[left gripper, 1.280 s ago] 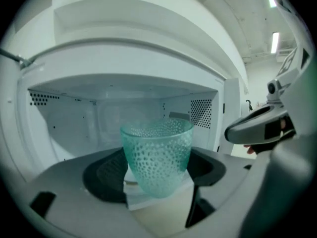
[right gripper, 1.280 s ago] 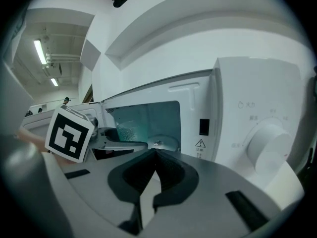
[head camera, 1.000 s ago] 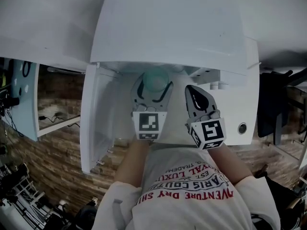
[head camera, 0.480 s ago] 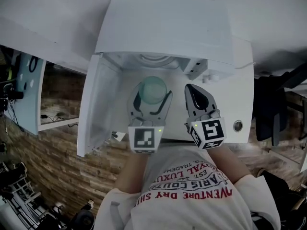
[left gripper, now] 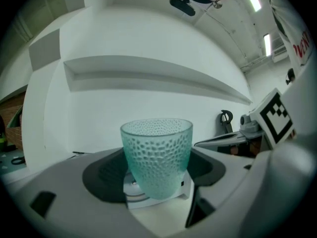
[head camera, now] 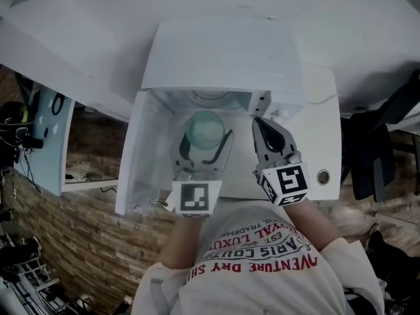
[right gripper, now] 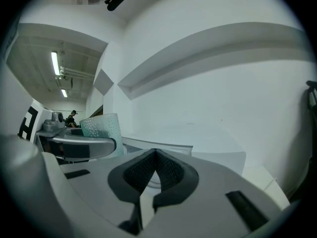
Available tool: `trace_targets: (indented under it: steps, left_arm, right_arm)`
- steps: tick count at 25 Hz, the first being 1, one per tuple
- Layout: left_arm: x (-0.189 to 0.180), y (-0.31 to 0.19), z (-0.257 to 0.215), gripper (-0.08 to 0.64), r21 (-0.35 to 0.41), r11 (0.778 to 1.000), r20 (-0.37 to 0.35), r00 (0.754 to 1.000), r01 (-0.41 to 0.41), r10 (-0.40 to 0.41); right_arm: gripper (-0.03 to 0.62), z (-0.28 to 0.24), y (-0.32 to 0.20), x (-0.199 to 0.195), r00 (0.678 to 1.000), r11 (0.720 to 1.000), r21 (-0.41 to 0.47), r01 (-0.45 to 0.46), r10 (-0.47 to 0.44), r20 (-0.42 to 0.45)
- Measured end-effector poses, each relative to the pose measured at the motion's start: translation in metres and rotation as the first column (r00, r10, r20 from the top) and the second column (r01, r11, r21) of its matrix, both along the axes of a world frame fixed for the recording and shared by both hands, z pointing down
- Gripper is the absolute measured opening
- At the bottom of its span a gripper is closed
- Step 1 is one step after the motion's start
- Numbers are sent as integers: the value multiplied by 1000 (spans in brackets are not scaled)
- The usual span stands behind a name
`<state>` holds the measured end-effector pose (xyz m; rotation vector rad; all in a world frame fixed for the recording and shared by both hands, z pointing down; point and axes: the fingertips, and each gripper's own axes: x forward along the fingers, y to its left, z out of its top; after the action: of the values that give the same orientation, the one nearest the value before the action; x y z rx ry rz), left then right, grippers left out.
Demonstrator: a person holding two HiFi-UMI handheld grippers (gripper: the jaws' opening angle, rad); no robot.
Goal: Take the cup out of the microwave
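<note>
A teal dimpled glass cup (head camera: 205,127) stands upright between the jaws of my left gripper (head camera: 207,135), just in front of the open cavity of the white microwave (head camera: 223,51). The left gripper view shows the cup (left gripper: 157,152) close up, with the left gripper (left gripper: 156,176) shut on its lower half. My right gripper (head camera: 268,131) is beside it to the right, jaws pressed together and holding nothing. In the right gripper view the right gripper (right gripper: 154,170) is shut, and the cup (right gripper: 101,127) shows at the left above the left gripper (right gripper: 84,146).
The microwave door (head camera: 139,156) hangs open on the left. Its control panel with a round knob (head camera: 323,176) is at the right. A dark chair (head camera: 373,151) stands farther right, and a pale blue panel (head camera: 47,133) is at the left by a brick wall.
My left gripper has drawn back towards the person with the cup in it, away from the microwave cavity. The right gripper has stayed put and shut.
</note>
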<state>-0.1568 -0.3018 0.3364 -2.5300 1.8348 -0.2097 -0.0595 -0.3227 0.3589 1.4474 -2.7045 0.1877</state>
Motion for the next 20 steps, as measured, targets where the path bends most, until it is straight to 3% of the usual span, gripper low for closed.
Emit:
trace_targets:
  steps: [5,20]
  left_arm:
    - [4,4,-9,367,34,998,47,997,-57,55]
    - [9,10,-11,368,11,997,13,997,-79,79]
  right_arm:
    - [10,-17,5,0,1000,999,47,-6,5,3]
    - [9,-20,15,-5,1000,998,55,15,-14,-13]
